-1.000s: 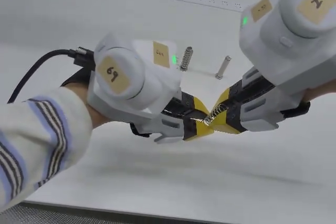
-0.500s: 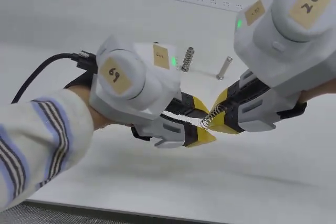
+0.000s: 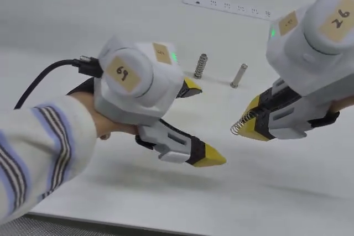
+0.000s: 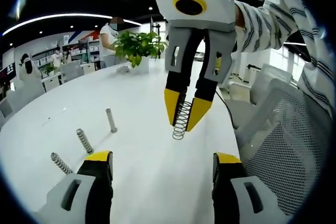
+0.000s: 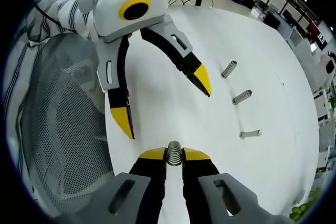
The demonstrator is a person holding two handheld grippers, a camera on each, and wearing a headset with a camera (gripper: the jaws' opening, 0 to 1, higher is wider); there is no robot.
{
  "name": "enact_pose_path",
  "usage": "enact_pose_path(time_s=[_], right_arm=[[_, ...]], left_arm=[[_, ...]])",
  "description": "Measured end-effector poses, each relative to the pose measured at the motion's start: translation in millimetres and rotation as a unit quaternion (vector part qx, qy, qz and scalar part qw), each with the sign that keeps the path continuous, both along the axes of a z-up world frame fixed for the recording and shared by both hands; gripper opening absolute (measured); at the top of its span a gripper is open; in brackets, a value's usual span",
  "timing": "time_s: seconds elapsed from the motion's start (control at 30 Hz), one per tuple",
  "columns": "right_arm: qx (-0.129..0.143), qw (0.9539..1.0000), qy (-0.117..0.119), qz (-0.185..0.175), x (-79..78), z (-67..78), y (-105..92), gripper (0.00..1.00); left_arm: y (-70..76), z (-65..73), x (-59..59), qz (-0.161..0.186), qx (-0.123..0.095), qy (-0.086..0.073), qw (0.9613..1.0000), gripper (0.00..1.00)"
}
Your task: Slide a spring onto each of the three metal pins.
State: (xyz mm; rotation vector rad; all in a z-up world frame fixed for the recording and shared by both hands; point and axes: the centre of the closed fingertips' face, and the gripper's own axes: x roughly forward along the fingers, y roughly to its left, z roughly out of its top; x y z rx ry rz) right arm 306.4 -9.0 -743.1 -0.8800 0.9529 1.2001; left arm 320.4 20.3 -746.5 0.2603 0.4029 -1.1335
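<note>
The right gripper (image 3: 250, 127) is closed on a loose spring (image 3: 240, 124). It pinches the spring near one end, so the coils stick out past the yellow tips. The spring hangs above the white tabletop (image 3: 166, 197) and touches nothing else. In the right gripper view its round open end sits squarely between the two shut jaws.

The left gripper (image 3: 202, 122) stands wide open with nothing between its jaws. One yellow tip is low toward the near edge, and the other is raised toward the back of the tabletop. The two grippers are apart, their tips facing each other across a gap.

Farther back on the tabletop three pins stand in a row. Seen in the left gripper view, the bare pin (image 4: 111, 120) is at the far end. Next to it come the middle pin (image 4: 83, 141) and the nearest pin (image 4: 61, 163), each already wearing a spring.

A white power strip (image 3: 227, 4) lies beyond the row. A striped sleeve (image 3: 38, 147) covers the arm that holds the left gripper
</note>
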Motion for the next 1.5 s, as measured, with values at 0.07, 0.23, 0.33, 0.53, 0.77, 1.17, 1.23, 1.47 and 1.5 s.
enact_pose_path(time_s=[0.07,0.23,0.33,0.53,0.77,1.17,1.23,1.47,1.5], right_arm=[[-0.002,1.0000,0.001,-0.005,0.5,-0.5,-4.3,0.07],[-0.005,0.9998,0.003,-0.019,0.3,0.3,-12.0,0.07],[-0.009,0.9996,0.004,-0.027,1.1,-0.6,-16.3,0.07],[-0.010,0.9992,0.011,-0.037,1.3,-0.2,-20.3,0.08],[0.019,0.9980,0.024,-0.055,6.8,6.7,-13.7,0.08],[0.027,0.9950,0.037,-0.089,52.1,24.2,-14.4,0.08],[0.019,0.9950,0.034,-0.092,63.3,23.5,-16.6,0.08],[0.011,0.9944,0.039,-0.097,96.7,22.2,-17.7,0.07],[0.008,0.9938,0.041,-0.103,102.1,20.8,-17.6,0.07]], left_arm=[[1.7,-0.3,3.9,0.010,-0.002,-0.001,0.9999,0.86],[6.7,-3.1,14.2,0.040,-0.001,-0.005,0.9992,0.98],[8.2,-4.3,17.2,0.050,-0.005,0.003,0.9987,0.98],[6.8,-4.0,13.5,0.051,-0.015,0.020,0.9984,0.98],[9.0,-10.8,9.2,0.040,0.006,0.022,0.9990,0.98],[13.9,-4.7,11.6,0.049,-0.005,0.037,0.9981,0.98],[15.7,-2.9,13.8,0.052,-0.011,0.038,0.9979,0.98],[18.4,5.1,20.6,0.064,-0.033,0.038,0.9967,0.98],[17.3,7.1,20.1,0.065,-0.042,0.044,0.9960,0.98]])
